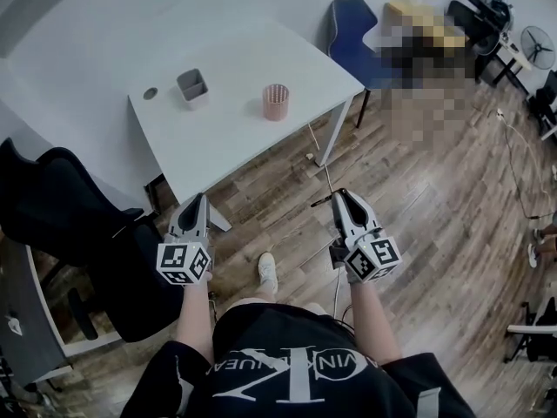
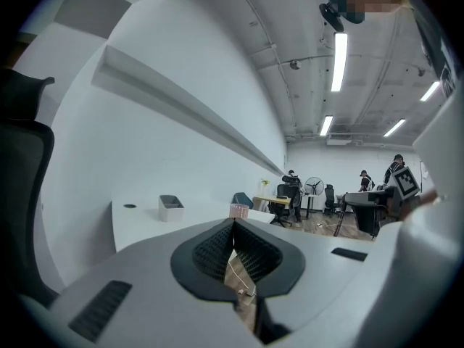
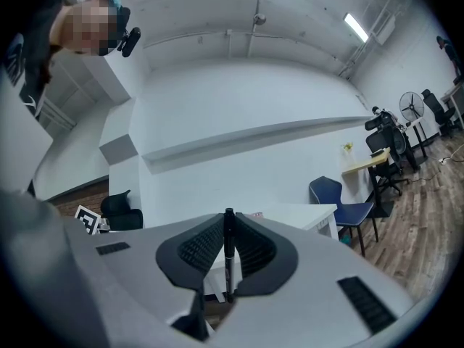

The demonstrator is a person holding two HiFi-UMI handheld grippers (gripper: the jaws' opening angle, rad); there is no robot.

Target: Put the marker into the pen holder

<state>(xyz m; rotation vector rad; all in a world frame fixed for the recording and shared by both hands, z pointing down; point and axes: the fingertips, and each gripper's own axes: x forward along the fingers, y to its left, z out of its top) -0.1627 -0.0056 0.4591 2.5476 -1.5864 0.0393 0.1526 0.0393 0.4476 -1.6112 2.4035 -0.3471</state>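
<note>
Right gripper is clamping the black marker between its jaws, left gripper is hanging empty, jaws together, both off the counter carrying the pink pen holder.

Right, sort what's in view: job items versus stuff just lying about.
Job:
marker, clamped in right gripper
pink mesh cup, likely the pen holder
white table

Lying about:
grey bin
blue chair
black chair
left gripper, shut, empty
</note>
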